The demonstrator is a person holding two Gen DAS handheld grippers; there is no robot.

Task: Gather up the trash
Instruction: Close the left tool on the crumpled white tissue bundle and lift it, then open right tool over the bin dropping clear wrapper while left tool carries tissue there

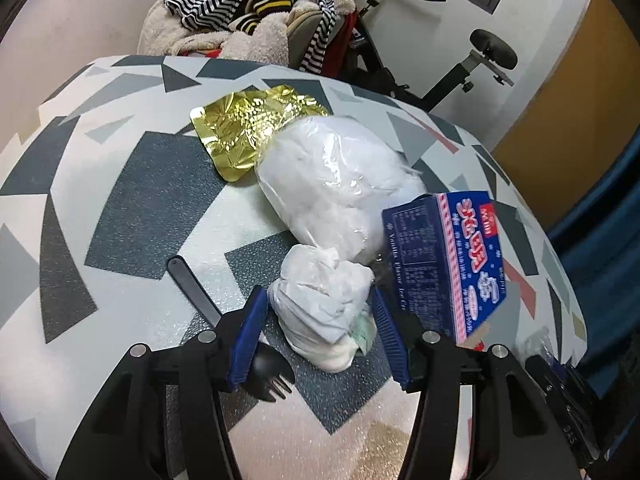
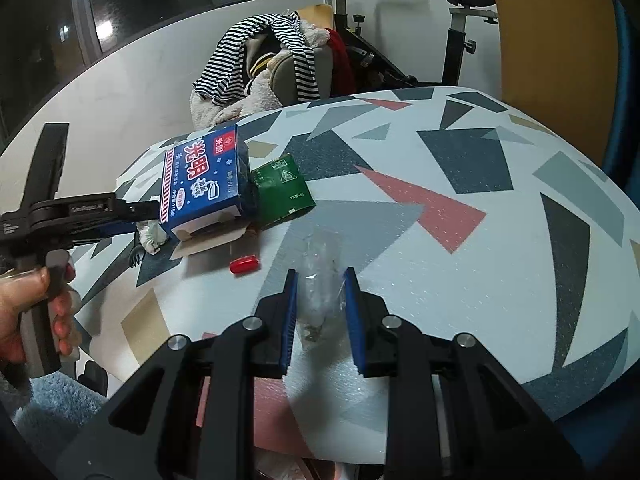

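From the left wrist I see my left gripper [image 1: 320, 336] about half open, its blue pads [image 1: 248, 340] standing on either side of a crumpled white tissue wad [image 1: 324, 308] on the patterned table [image 1: 120, 200]. The pads look to be at the wad's sides, but I cannot tell whether they press it. Just beyond the wad lies a clear bag of white fluff [image 1: 340, 184], and beyond that a gold foil pouch [image 1: 248, 132], partly covered by the bag. Right of the wad stands a blue ice cream carton [image 1: 444, 260], its lower end cut off behind my finger. A black plastic spork [image 1: 268, 376] lies under the left finger; only its handle and tines show.

From the right wrist, my right gripper [image 2: 320, 320] is closed down on a crumpled clear plastic wrapper [image 2: 320, 276], the pads pinching its near end. The wrapper is transparent and hard to make out. Left of it lies a small red piece [image 2: 245, 265], then the carton [image 2: 204, 180] with a green packet [image 2: 282, 186] half hidden behind it. A hand [image 2: 24, 312] holds the left gripper at the frame's left edge, its fingertips hidden by the carton.
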